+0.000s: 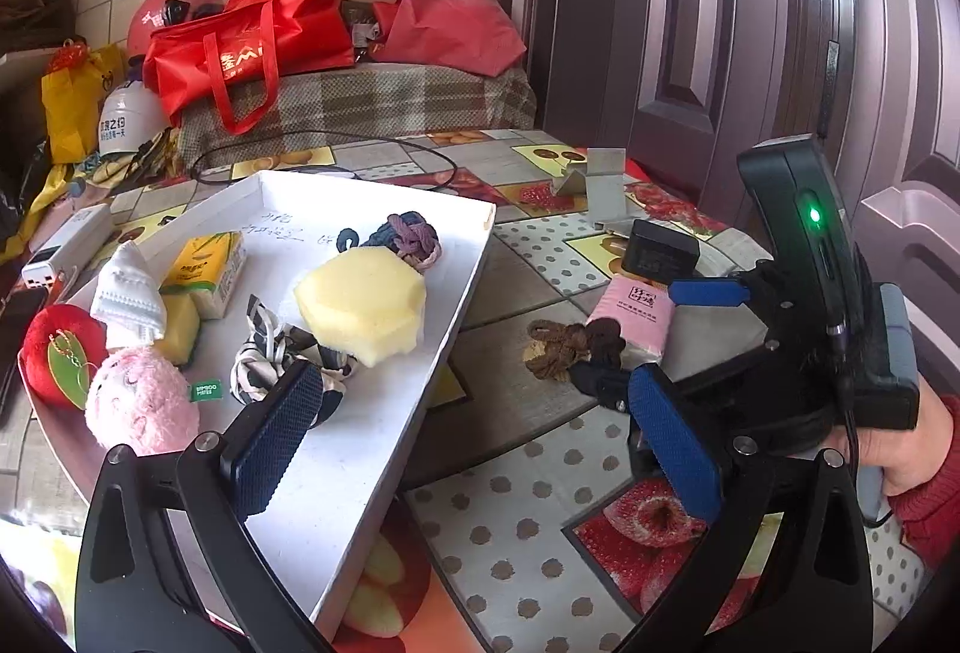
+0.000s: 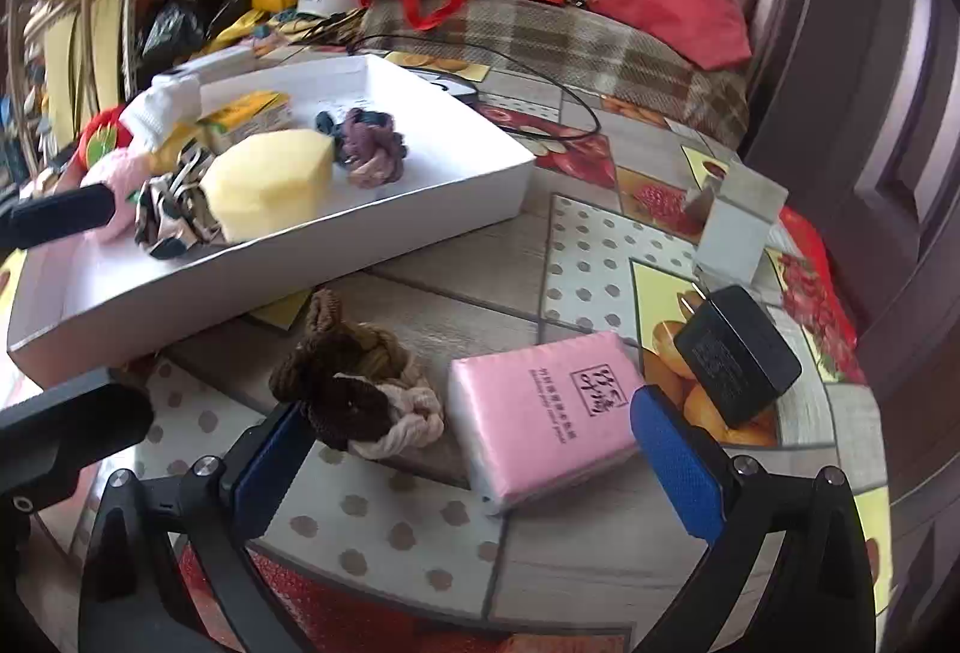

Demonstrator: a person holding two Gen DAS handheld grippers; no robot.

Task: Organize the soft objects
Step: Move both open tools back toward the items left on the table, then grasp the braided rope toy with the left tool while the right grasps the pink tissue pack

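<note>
A white tray [image 1: 360, 473] holds a yellow sponge [image 1: 363, 305], a purple knotted tie [image 1: 411, 239], a striped cloth [image 1: 264, 353], a pink plush [image 1: 141, 401], a red plush apple [image 1: 57, 353], a white mask [image 1: 129, 293] and a yellow tissue pack [image 1: 210, 269]. My left gripper [image 1: 474, 443] is open and empty over the tray's near right edge. A pink tissue pack [image 2: 546, 413] and a brown knotted tie [image 2: 354, 389] lie on the table beside the tray. My right gripper [image 2: 474, 461] is open, with its pads on either side of both.
A black charger [image 2: 735, 353] and a grey metal stand [image 2: 738, 227] lie right of the pink pack. A black cable [image 1: 336, 149], a power bank [image 1: 66, 245], red bags [image 1: 252, 47] and a plaid-covered surface [image 1: 372, 107] stand behind the tray. A door [image 1: 750, 23] is at right.
</note>
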